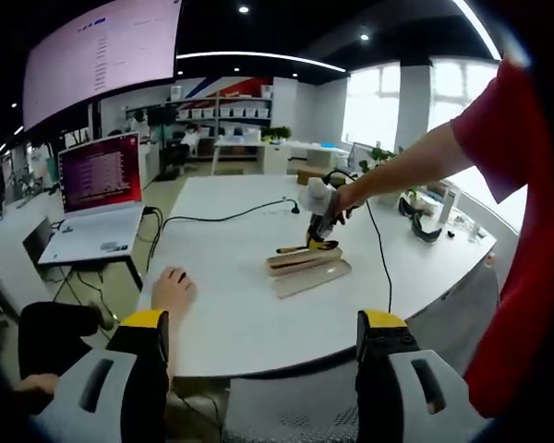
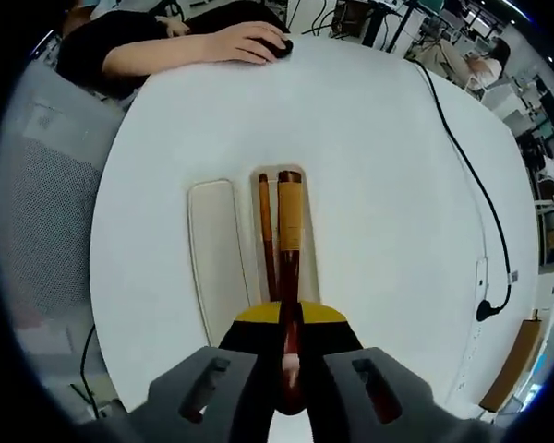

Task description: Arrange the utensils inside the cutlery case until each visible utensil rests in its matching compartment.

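Two slim brown utensils (image 2: 279,231) lie in your beige oblong case (image 2: 212,249); right gripper (image 2: 291,343) clamps one; left gripper (image 1: 263,343) gapes empty.

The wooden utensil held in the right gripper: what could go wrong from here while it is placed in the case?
1. The right gripper is shut on the wooden utensil near one end, so the long free end could swing and miss its slot.
2. A chopstick lies close beside it in the cutlery case; lowering may knock it.
3. A person's hand rests on the white table, and it could move into the way.
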Available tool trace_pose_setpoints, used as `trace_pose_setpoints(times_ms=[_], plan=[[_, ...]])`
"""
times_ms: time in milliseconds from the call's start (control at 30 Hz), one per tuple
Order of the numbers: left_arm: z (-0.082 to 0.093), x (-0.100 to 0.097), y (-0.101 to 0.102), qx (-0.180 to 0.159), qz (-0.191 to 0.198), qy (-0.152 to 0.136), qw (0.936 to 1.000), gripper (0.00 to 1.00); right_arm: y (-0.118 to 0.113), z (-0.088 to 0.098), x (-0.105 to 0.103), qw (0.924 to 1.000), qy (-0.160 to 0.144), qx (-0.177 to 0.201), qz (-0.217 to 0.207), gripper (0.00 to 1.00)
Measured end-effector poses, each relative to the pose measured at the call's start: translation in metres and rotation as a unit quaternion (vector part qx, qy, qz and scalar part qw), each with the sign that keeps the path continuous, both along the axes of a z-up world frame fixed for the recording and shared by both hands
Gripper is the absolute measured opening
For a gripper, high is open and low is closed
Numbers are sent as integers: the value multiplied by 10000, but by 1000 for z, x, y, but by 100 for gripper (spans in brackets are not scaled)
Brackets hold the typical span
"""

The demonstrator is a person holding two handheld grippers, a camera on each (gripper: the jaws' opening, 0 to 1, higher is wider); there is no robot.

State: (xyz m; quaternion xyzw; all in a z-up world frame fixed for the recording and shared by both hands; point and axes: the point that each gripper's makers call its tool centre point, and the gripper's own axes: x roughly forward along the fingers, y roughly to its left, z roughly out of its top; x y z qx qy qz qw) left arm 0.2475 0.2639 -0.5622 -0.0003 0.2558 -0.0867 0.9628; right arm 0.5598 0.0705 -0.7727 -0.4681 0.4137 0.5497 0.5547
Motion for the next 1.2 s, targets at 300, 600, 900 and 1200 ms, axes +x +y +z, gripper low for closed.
trace_pose_setpoints(times_ms=[300, 600, 900, 1200], plan=[[-1, 2, -3, 19, -39, 54, 10000, 86, 3, -21, -8, 9999, 137, -50, -82, 1], [0, 7, -2, 63, -34, 101, 9999, 86, 3, -22, -10, 9988, 203, 1, -445, 2], [5, 16, -9, 145, -183, 64, 9997, 85, 2, -23, -5, 9922, 226, 292, -1189, 4], [5, 15, -16, 160, -314, 70, 9994, 85, -5, -13, -5, 9876, 242, 469, -1482, 3]])
